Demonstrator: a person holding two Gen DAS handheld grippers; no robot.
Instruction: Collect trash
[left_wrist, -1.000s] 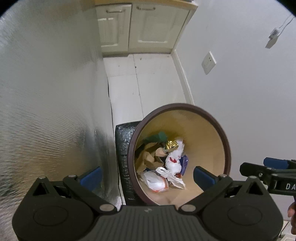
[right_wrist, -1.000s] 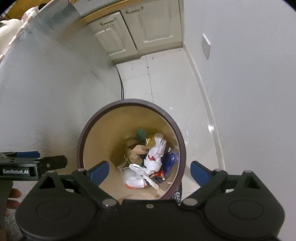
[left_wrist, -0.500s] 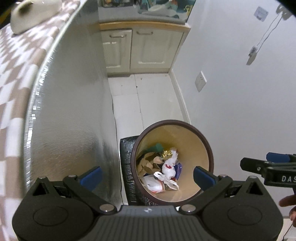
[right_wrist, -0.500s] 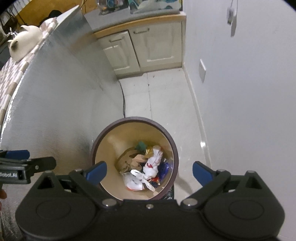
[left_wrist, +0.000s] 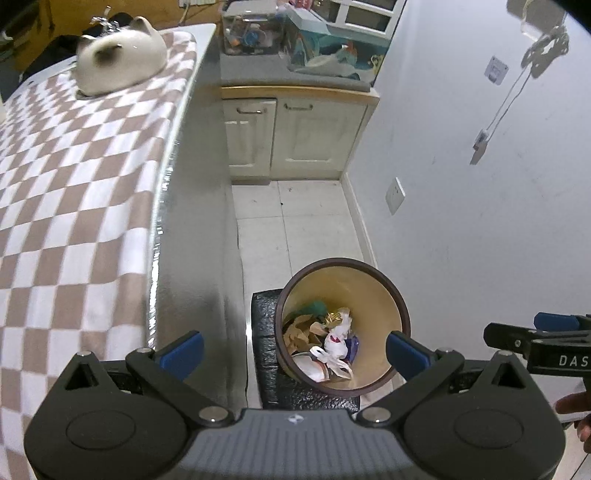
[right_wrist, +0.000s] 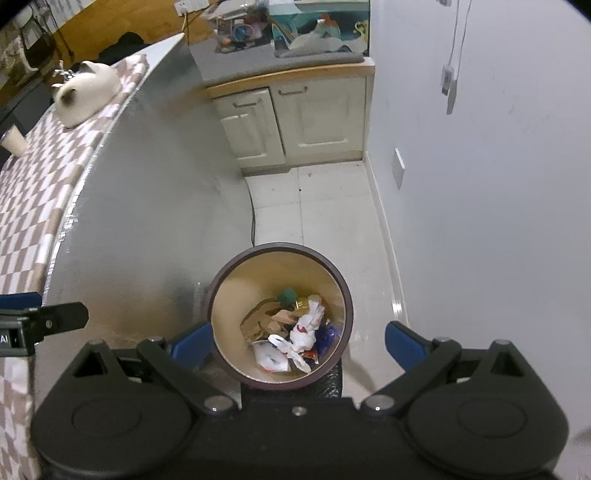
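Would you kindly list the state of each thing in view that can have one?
Left gripper: open, empty.
Right gripper: open, empty.
Trash bin: upright, lidless, partly filled with wrappers.
Cabinet doors: closed.
Cup: upright on the checkered table.

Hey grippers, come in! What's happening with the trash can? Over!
Left gripper open, empty. Right gripper open, empty. Trash can on the floor below, wrappers inside. Nothing blocking it.
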